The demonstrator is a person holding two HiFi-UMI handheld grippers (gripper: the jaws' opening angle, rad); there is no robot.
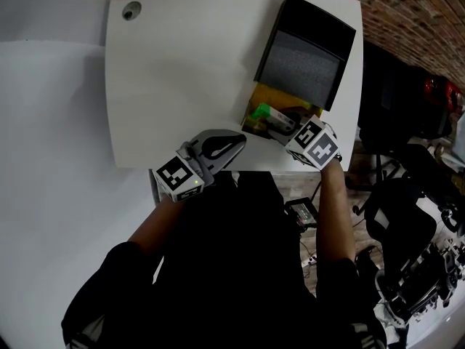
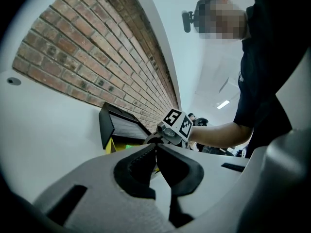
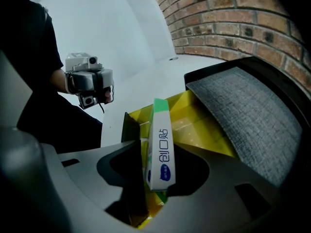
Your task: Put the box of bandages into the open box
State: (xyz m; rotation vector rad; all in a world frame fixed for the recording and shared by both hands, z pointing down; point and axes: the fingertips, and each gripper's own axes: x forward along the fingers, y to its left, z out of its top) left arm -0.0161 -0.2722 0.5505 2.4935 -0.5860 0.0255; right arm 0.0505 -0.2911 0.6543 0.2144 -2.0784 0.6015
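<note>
The bandage box point(image 3: 161, 123), white and green with blue print, stands on edge between the jaws of my right gripper point(image 3: 163, 148), over the yellow inside of the open box point(image 3: 194, 113). It leans on the left jaw, and a dark gap shows beside the right jaw, so the jaws are open. In the head view the bandage box point(image 1: 269, 113) lies at the open box's point(image 1: 255, 97) near end, with my right gripper point(image 1: 282, 124) right over it. The black lid point(image 1: 301, 64) with grey lining leans back. My left gripper point(image 1: 238, 142) hovers at the table's near edge, shut and empty.
The white table point(image 1: 182, 64) has a round cable hole point(image 1: 131, 10) at its far left corner. A brick wall point(image 3: 233, 18) runs behind the open box. Dark chairs and gear point(image 1: 414, 195) crowd the floor to the right of the table.
</note>
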